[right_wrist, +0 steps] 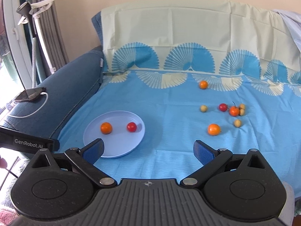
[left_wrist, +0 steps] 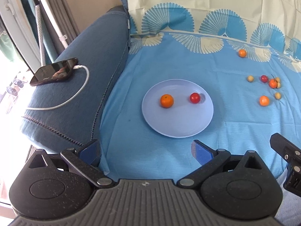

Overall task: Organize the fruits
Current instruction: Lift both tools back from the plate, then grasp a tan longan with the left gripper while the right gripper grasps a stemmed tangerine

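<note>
Both tools wide, empty: left tool, right tool. Plate holds tangerine and cherry tomato. We judge the next pick: the nearest tangerine, right of the plate.

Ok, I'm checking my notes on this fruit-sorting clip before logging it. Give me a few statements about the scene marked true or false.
1. The plate holds two fruits. True: an orange and a red fruit.
2. The left gripper grips an orange. False: it is open and empty.
3. A phone lies plugged in on the armrest. True.
4. All fruit is on the plate. False: several lie on the blue sheet.
5. The right gripper is shut. False: open.
</note>
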### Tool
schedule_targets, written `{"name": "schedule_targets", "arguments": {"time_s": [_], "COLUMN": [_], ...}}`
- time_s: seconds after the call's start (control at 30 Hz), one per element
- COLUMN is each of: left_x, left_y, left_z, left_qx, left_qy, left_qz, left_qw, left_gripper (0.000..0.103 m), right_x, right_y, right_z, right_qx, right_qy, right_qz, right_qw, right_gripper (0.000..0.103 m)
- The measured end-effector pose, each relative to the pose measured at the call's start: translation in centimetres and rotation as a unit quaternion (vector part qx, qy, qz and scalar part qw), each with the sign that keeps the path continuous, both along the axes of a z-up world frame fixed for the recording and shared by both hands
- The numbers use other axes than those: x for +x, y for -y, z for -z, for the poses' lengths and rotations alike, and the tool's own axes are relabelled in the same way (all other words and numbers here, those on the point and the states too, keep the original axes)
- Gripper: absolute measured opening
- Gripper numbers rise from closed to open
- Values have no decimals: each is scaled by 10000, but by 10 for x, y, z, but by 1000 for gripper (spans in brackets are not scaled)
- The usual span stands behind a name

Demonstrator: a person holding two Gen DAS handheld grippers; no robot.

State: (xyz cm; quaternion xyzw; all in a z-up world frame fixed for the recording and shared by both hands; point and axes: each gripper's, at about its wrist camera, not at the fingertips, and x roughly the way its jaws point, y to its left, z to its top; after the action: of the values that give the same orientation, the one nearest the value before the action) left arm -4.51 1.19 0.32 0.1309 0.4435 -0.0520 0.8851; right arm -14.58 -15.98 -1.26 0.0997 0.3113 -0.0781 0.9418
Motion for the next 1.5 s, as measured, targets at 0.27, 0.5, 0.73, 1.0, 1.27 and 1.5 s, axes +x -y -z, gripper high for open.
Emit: {"name": "schedule_targets", "arguments": {"time_s": [0.27,0.5,0.73,1.0,1.27,1.5], "left_x": [28,68,120,185,225,244], "left_y": [31,89,170,277,347,372], "left_z": [8,21,49,107,156,177], "left_qx": [-62,-81,-133,-10,129,-7], "left_qy": [-207,-407,-629,-788,-955,-1063], "left_qz": [154,461,814,1245,1618,1722], "left_qw": [9996,9981,9946,9891,9821,9793], "left_gripper": [103,103,103,103,102,99], "right_x": [10,22,48,116,176,204], "right_y": [34,95,186,258,297,308], "right_z": [9,20,53,102,155,183], "right_qx": [53,-118,-189,-552,-242,-118], "right_qy": [-91,-33,-138,-312,-840,-980], "right_qz": [400,1197,2069,1439,653,651], "right_qw": [9991,9927,9781,9876,9940,9930], "right_gripper": [101,101,101,97,60,58]}}
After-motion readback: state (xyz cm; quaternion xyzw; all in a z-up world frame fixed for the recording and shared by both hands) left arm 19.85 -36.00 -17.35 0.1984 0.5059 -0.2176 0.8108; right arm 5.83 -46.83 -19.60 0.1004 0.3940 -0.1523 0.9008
